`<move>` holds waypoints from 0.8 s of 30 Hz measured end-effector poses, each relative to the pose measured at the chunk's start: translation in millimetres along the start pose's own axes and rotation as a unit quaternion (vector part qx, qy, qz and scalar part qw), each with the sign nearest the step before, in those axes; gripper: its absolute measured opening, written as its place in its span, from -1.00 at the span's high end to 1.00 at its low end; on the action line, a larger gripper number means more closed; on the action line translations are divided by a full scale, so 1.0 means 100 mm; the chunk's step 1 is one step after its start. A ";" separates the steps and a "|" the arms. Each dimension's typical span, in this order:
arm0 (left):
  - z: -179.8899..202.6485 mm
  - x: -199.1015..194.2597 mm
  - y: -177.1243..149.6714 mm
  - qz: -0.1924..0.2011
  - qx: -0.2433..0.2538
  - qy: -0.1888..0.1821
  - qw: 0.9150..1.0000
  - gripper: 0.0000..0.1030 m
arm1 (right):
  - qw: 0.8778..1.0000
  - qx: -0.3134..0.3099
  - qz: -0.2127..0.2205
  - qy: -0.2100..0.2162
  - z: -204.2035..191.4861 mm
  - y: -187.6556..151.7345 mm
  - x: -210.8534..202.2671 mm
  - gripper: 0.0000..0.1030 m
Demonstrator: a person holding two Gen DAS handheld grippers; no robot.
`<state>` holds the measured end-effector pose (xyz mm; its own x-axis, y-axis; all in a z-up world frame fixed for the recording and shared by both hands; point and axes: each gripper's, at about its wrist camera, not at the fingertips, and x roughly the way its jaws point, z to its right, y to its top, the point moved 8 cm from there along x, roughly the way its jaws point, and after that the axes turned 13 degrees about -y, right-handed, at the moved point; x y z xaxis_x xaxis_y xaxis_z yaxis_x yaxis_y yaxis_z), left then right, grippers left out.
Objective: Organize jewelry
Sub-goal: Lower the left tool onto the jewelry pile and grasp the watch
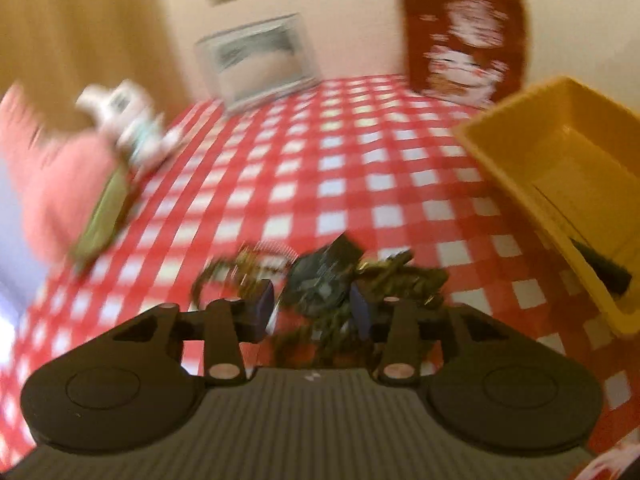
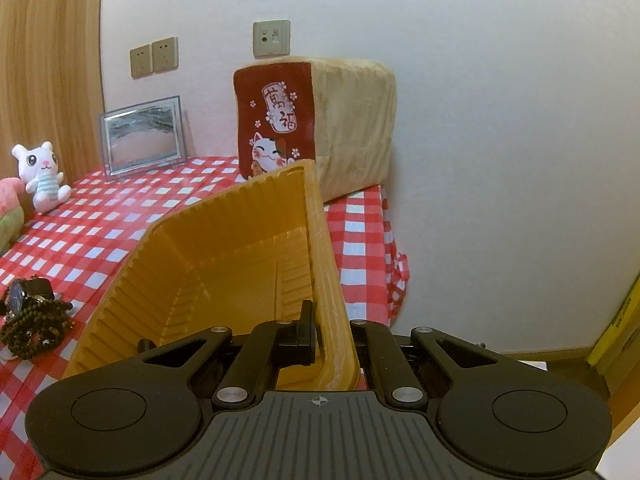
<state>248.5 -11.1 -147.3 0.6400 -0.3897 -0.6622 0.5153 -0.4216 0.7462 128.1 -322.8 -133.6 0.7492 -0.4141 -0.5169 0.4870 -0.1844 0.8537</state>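
Right now the left gripper (image 1: 312, 308) hangs low over the pile of jewelry (image 1: 320, 280) on the checked tablecloth (image 1: 304, 152), its blue pads (image 1: 264, 304) standing apart with the tangle lying between and under them. The picture is smeared, so whether a pad touches a strand cannot be told; nothing looks pinched. In the right wrist view the pile (image 2: 34, 316) reads more clearly: strings of small dark beads heaped in loops, with a wristwatch (image 2: 28, 292) resting on top, all just beside the yellow tray (image 2: 132, 268). Over there the right gripper (image 2: 336, 344) is clamped on the tray's near wall, one finger inside, one outside, and the tray sits tilted up.

As for handling, the beads look light and limp; they will probably sag, slide and drag neighbours along if lifted by one loop. A pinch across several bunched strands seems the safer hold. The watch is likely stiffer and heavier, best taken by its strap, not its face. The thin plastic tray may well flex under that grip.
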 end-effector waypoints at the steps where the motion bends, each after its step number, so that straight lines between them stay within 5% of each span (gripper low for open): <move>1: 0.05 0.04 0.05 -0.002 0.027 -0.002 1.000 0.14 | 1.000 0.001 -0.001 0.000 0.00 0.00 0.00 0.90; 13: 0.10 0.49 0.10 -0.060 0.148 -0.025 0.987 0.03 | 1.000 0.009 -0.005 -0.004 0.02 -0.03 0.00 0.90; 18: 0.05 0.47 0.06 -0.066 0.169 -0.030 0.983 0.27 | 1.000 0.011 -0.007 -0.005 0.02 -0.03 0.01 0.90; 24: 0.04 0.42 0.05 -0.067 0.166 -0.033 0.983 0.29 | 1.000 0.013 -0.007 -0.005 0.02 -0.03 0.01 0.90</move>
<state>275.7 -32.5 -171.3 0.5358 -0.3599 -0.7638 0.3711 -0.7121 0.5959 126.4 -324.5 -136.2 0.7374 -0.4205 -0.5287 0.4863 -0.2127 0.8475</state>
